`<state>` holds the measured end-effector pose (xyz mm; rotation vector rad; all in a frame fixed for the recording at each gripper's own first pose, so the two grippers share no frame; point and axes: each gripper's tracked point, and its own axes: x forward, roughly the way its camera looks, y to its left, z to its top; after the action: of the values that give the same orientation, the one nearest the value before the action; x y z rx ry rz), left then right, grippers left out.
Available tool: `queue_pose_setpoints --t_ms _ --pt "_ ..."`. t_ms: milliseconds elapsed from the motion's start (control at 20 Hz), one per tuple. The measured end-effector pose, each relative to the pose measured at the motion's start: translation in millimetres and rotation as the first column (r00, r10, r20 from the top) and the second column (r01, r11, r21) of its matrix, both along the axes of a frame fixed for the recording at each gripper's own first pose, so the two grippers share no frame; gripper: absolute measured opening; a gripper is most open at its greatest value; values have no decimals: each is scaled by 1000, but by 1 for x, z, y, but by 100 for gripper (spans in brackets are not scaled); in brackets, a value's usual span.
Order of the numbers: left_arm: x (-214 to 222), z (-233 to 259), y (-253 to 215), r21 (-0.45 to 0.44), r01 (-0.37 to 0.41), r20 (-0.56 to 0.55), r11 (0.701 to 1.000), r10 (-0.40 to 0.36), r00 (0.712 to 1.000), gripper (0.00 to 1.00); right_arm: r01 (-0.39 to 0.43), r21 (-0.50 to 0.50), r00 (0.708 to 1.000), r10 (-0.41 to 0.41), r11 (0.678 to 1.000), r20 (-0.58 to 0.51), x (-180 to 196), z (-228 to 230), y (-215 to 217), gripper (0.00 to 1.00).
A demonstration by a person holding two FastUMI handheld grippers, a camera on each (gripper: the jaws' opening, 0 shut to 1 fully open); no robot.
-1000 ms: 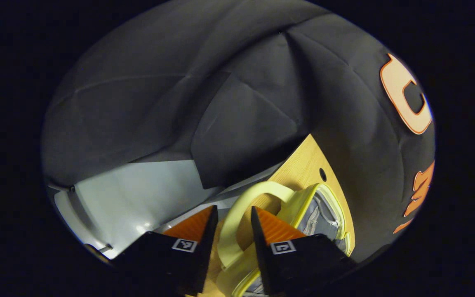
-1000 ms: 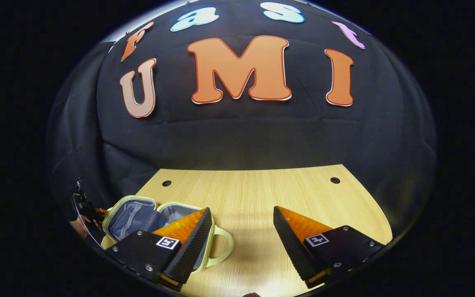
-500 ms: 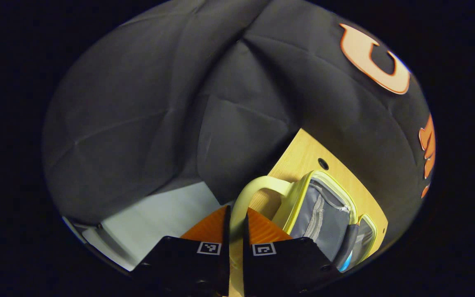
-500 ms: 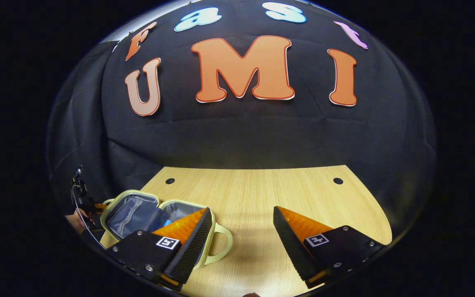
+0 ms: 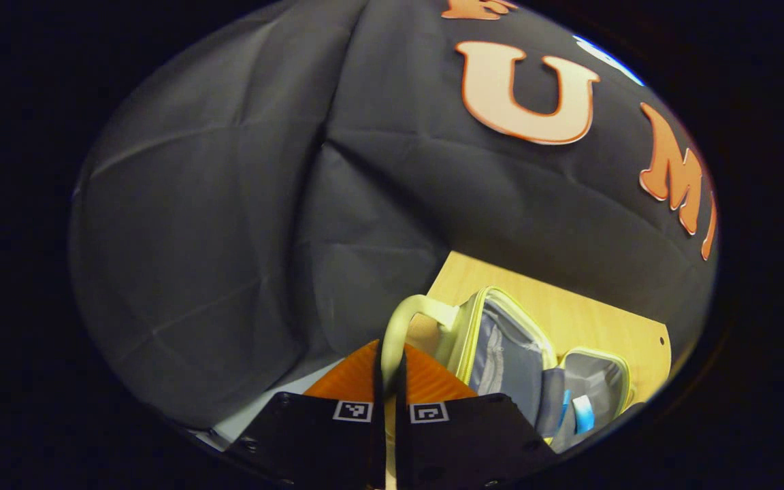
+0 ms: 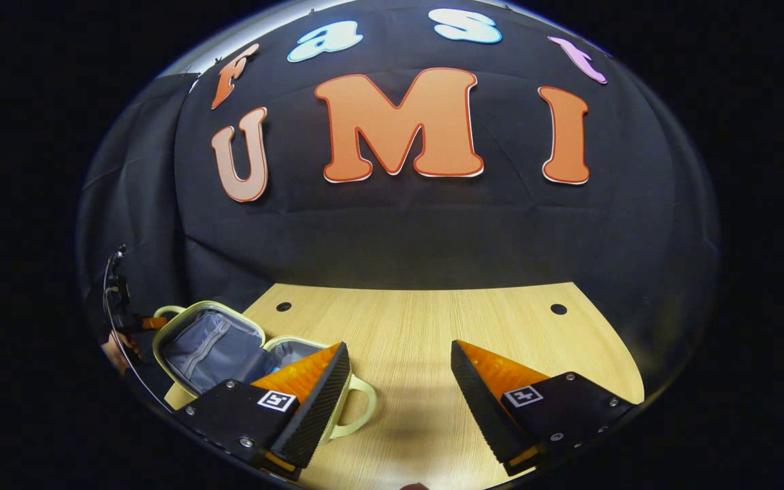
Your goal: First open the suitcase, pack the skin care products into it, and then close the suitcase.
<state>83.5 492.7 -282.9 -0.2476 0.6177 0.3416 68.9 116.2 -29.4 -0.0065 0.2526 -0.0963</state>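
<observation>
A small pale-yellow suitcase (image 5: 494, 340) with grey lining lies open on the wooden table (image 5: 569, 313). Its lid half is tilted up. My left gripper (image 5: 389, 371) is shut on the lid's handle (image 5: 402, 320), the strap pinched between both fingers. A blue-and-white skin care item (image 5: 581, 412) lies in the lower half. In the right gripper view the suitcase (image 6: 211, 344) sits at the lower left, its other handle (image 6: 358, 408) beside my right gripper's near finger. My right gripper (image 6: 399, 371) stands open over the table, holding nothing. The left gripper (image 6: 140, 323) shows small at the far left.
Black cloth walls close in the table's back and left. Two small holes (image 6: 284, 306) (image 6: 558, 309) mark the tabletop (image 6: 433, 327) near its far edge. Bare wood stretches to the right of the suitcase. The table's left edge (image 5: 446, 272) runs just beside the lid.
My left gripper closed on the lid handle and has lifted it, so the lid has swung up from flat. The right gripper has stayed open and nearly still.
</observation>
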Motion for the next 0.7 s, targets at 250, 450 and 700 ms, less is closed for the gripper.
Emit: queue_pose_setpoints --t_ms 250,450,700 --pt "17 77 -62 51 96 123 994 -102 987 5 -38 49 999 38 998 5 -2 -4 -4 95" --pt "25 111 -112 53 158 180 986 -165 970 5 -61 47 998 60 997 22 -3 -2 -8 95" --pt "29 136 -165 34 220 222 975 -222 950 5 -74 72 997 73 995 28 -7 0 -21 95"
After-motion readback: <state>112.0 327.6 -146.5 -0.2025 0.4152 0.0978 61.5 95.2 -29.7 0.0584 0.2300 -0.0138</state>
